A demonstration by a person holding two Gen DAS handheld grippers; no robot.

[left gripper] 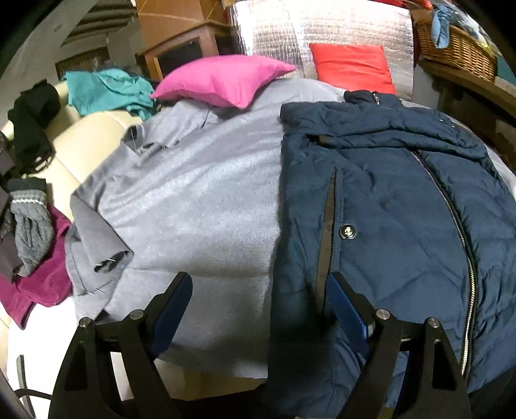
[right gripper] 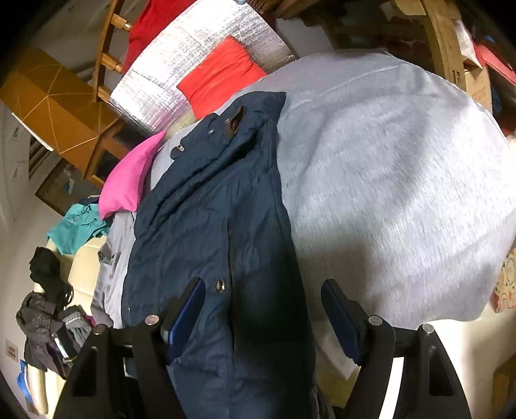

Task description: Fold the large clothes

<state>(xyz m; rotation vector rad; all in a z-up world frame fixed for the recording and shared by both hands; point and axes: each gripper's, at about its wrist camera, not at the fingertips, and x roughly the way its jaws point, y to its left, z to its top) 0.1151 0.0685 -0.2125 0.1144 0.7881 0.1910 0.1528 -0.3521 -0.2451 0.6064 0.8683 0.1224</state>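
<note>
A navy padded jacket (left gripper: 387, 199) lies on a grey blanket (left gripper: 193, 193), zipper up and one side folded over its front. My left gripper (left gripper: 259, 283) is open above the jacket's left edge, with one pad over the grey blanket and the other over the dark fabric. In the right wrist view the same jacket (right gripper: 209, 225) runs away from me as a long strip. My right gripper (right gripper: 262, 290) is open above its near right edge, nothing pinched between the blue pads.
A pink pillow (left gripper: 222, 77) and a red pillow (left gripper: 353, 66) lie at the far end against a silver foil sheet (left gripper: 322, 29). Loose clothes, teal (left gripper: 109, 90), black and magenta (left gripper: 38, 283), are heaped at left. A wicker basket (left gripper: 458, 51) stands at far right.
</note>
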